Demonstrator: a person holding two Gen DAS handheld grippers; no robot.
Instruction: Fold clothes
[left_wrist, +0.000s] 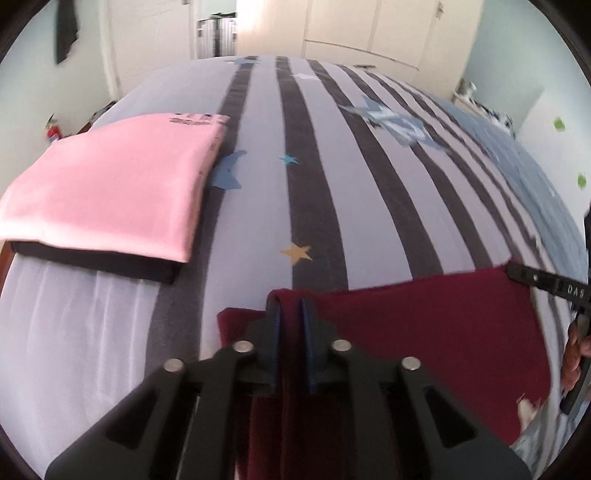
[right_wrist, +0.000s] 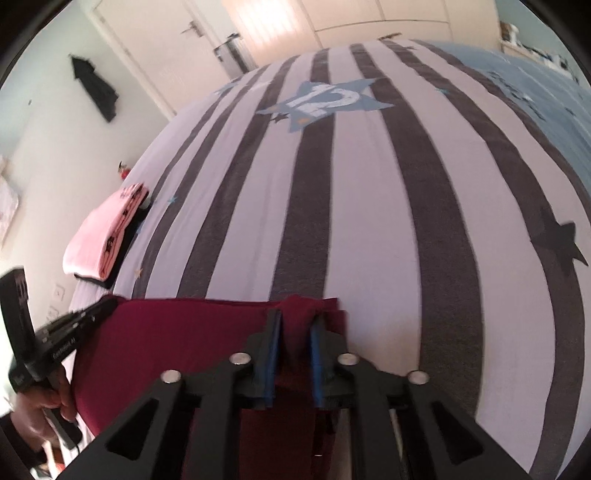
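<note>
A maroon garment (left_wrist: 424, 332) hangs stretched between my two grippers above the near edge of the striped bed (left_wrist: 258, 184). My left gripper (left_wrist: 291, 306) is shut on its left top corner. My right gripper (right_wrist: 297, 317) is shut on its right top corner; the maroon garment (right_wrist: 177, 332) spreads left of it. The right gripper's tip shows in the left wrist view (left_wrist: 517, 273), and the left gripper shows in the right wrist view (right_wrist: 92, 312). A folded pink garment (left_wrist: 110, 184) lies on a folded black one (left_wrist: 99, 262) at the bed's left side.
The bed cover (right_wrist: 369, 203) has grey and white stripes with star prints. The folded stack (right_wrist: 107, 236) sits near the left edge. White doors (left_wrist: 369, 29) and a dark garment hanging on the wall (right_wrist: 96, 88) lie beyond the bed.
</note>
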